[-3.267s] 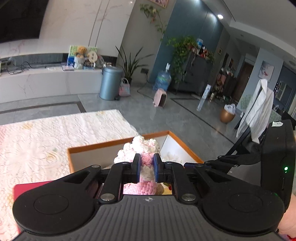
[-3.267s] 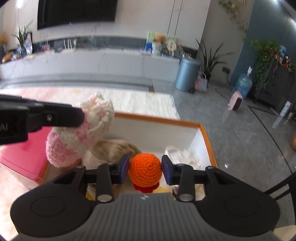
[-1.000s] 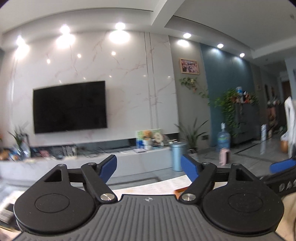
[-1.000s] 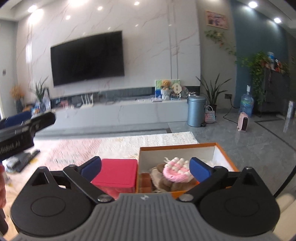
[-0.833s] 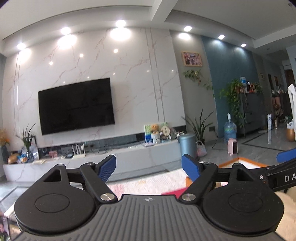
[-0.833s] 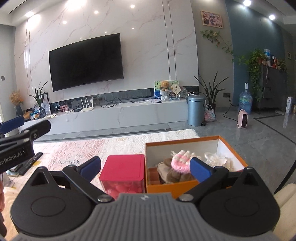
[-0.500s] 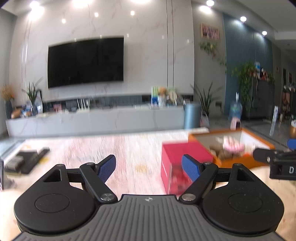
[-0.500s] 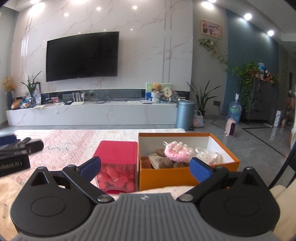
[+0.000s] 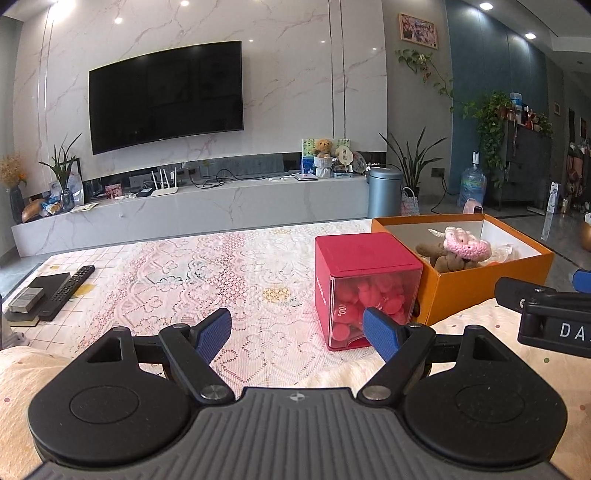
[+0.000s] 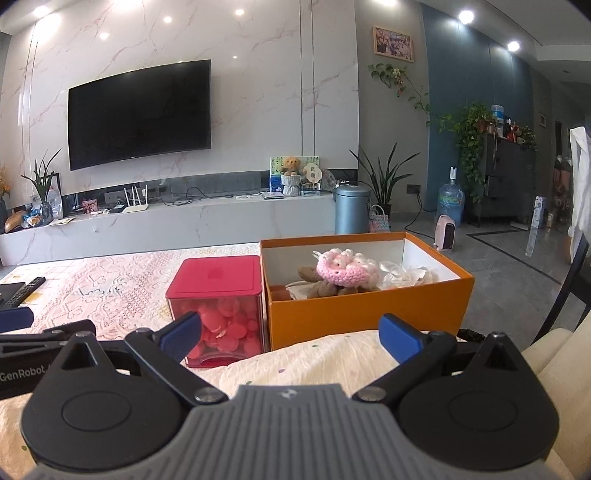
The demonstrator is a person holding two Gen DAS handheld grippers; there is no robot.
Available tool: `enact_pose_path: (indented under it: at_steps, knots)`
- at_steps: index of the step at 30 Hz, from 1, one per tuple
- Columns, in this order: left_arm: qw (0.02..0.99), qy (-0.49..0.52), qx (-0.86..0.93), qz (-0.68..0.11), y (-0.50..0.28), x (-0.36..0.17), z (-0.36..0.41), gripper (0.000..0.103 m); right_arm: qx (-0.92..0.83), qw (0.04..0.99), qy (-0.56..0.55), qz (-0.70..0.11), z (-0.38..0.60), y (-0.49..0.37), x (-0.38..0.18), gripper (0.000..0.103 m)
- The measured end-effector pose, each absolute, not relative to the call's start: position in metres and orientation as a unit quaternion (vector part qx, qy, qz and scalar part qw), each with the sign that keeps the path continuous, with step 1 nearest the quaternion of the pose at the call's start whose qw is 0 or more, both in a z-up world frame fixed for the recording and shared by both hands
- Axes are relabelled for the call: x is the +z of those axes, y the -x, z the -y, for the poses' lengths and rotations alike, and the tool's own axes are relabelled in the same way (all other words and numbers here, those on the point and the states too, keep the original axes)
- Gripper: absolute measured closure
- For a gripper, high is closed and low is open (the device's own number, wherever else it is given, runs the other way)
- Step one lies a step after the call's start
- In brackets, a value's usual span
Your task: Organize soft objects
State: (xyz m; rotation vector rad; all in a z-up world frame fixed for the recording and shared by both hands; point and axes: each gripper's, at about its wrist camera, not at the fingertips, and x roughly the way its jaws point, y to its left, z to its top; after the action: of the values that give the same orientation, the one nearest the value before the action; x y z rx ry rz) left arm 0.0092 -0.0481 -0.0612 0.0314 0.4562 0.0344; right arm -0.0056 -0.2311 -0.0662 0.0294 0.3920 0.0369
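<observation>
Living room: marble wall point(image 10: 258, 92) with mounted television point(image 10: 138, 114) above a long low console point(image 10: 166, 225). Recessed ceiling lights point(image 10: 466, 15); grey tiled floor point(image 10: 498, 258); potted plants point(image 10: 384, 184) beside a blue wall point(image 10: 443, 110).

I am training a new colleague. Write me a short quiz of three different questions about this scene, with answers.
1. True or false: the left gripper holds a toy.
2. Which container holds the pink crocheted toy? A. red box B. orange box C. grey bin
3. Fill in: the red box stands directly ____ the orange box.

Key: 1 false, both it and the right gripper are open and empty; 2 B; 3 beside, on its left as seen here.
</observation>
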Motion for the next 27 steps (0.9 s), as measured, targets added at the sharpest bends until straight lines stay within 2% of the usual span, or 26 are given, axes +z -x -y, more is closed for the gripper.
enact_pose_path:
  at_steps: [27]
  knots:
    - [0.973,-0.021,0.012,-0.229,-0.0094,-0.0595,0.0543,0.008,0.025,0.979,-0.017,-0.200,0.2324,0.0061,-0.0679,0.003]
